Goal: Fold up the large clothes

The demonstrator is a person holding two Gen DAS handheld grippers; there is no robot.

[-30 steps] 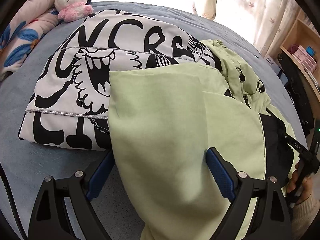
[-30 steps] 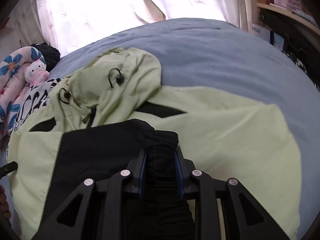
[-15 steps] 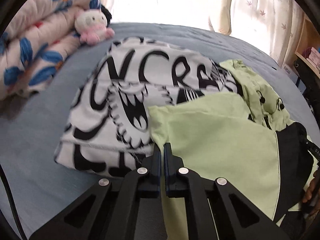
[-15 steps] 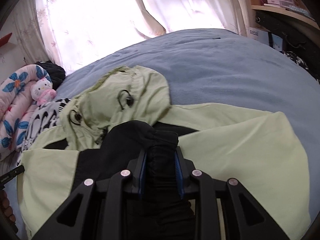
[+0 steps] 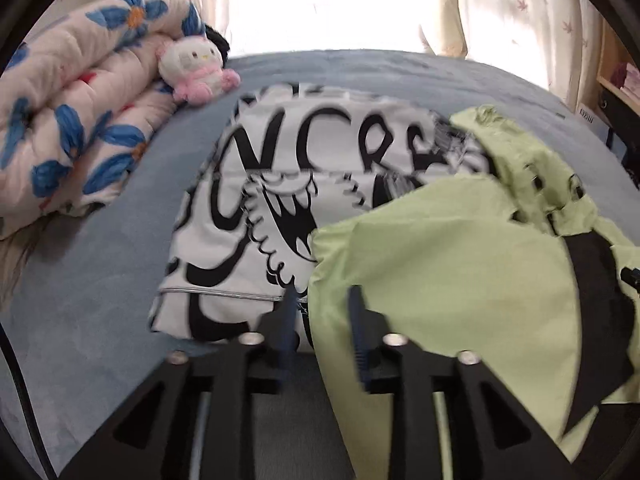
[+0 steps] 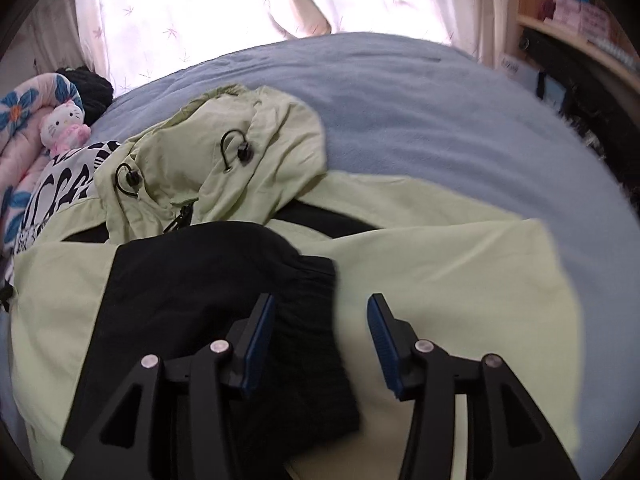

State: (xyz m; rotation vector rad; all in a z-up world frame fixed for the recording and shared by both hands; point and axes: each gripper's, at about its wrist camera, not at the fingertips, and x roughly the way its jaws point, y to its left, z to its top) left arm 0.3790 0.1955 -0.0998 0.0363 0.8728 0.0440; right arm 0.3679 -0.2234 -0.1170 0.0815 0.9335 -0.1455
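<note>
A light green jacket (image 5: 460,280) with black panels lies spread on the blue-grey bed (image 5: 100,300). Its left edge overlaps a folded black-and-white printed garment (image 5: 280,184). My left gripper (image 5: 320,320) hovers over that edge with its jaws opening. The green hem runs between the fingers, and neither pad presses on it. In the right wrist view the jacket (image 6: 460,272) has its hood (image 6: 280,120) bunched at the far side. The black sleeve cuff (image 6: 308,300) rests on the green front. My right gripper (image 6: 320,328) straddles it, jaws opening, the right pad clear of the cuff.
A rolled floral quilt (image 5: 72,128) and a white-and-pink plush toy (image 5: 192,68) sit at the bed's far left. Curtains hang behind the bed. A wooden shelf (image 6: 580,28) with boxes stands at the right. Bare bed (image 6: 420,100) stretches beyond the hood.
The left jaws went from wide to shut at the green hem, then parted again, and the view lifted. The right jaws were shut on the black cuff and have spread apart.
</note>
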